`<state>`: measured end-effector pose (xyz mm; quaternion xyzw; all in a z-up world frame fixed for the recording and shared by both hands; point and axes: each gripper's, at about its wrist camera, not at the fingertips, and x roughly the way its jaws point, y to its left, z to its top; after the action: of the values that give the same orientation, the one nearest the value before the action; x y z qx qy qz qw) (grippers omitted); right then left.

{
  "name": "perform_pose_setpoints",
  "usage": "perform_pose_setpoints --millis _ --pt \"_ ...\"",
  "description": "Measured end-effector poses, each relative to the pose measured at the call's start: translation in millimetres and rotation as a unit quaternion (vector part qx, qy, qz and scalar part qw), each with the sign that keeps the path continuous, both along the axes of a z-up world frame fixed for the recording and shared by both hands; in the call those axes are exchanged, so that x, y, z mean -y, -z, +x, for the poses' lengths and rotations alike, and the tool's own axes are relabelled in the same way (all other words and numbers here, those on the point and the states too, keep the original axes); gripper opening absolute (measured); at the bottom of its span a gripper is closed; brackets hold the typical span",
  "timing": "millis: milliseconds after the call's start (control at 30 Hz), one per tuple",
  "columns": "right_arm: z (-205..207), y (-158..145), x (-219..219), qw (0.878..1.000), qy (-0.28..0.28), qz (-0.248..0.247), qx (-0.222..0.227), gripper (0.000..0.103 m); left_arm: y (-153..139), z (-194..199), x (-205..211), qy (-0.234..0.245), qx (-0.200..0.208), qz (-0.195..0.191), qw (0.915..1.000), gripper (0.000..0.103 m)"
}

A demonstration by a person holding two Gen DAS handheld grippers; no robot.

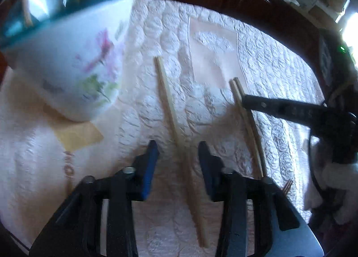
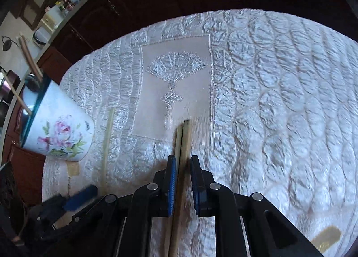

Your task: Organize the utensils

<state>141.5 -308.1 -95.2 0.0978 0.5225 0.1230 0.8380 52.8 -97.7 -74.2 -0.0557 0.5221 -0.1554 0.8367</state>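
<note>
A white floral cup with a teal rim (image 1: 73, 60) stands on the quilted white cloth at the left and holds several chopsticks; it also shows in the right wrist view (image 2: 58, 131). A single chopstick (image 1: 172, 127) lies between the jaws of my open left gripper (image 1: 179, 151). A pair of chopsticks (image 1: 248, 120) lies to the right, with my right gripper's finger (image 1: 279, 106) over it. In the right wrist view my right gripper (image 2: 181, 163) has its jaws close around that pair (image 2: 182, 145) with small gaps. The single chopstick (image 2: 107, 143) lies to its left.
The quilted cloth (image 2: 268, 100) covers a round table with dark wooden cabinets behind. A tan paper scrap (image 1: 80, 134) lies under the cup. A gold label (image 2: 324, 239) lies at the near right. Shelves with small items sit far back.
</note>
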Motion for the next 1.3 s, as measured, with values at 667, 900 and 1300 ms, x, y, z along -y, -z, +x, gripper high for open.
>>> perform_pose_setpoints --millis 667,900,1300 --pt "-17.0 -20.5 44.4 1.000 0.000 0.004 0.013 0.021 -18.0 -36.0 2.6 0.060 -0.015 -0.009 0.9980 0.027" --pt "6.8 -7.5 29.8 1.000 -0.002 -0.008 -0.003 0.021 -25.0 4.3 19.3 0.046 0.003 0.014 0.9988 0.031" --pt "42.6 -2.1 12.2 1.000 -0.013 -0.004 -0.017 0.021 -1.0 49.1 67.2 0.059 -0.002 0.104 0.9927 0.031"
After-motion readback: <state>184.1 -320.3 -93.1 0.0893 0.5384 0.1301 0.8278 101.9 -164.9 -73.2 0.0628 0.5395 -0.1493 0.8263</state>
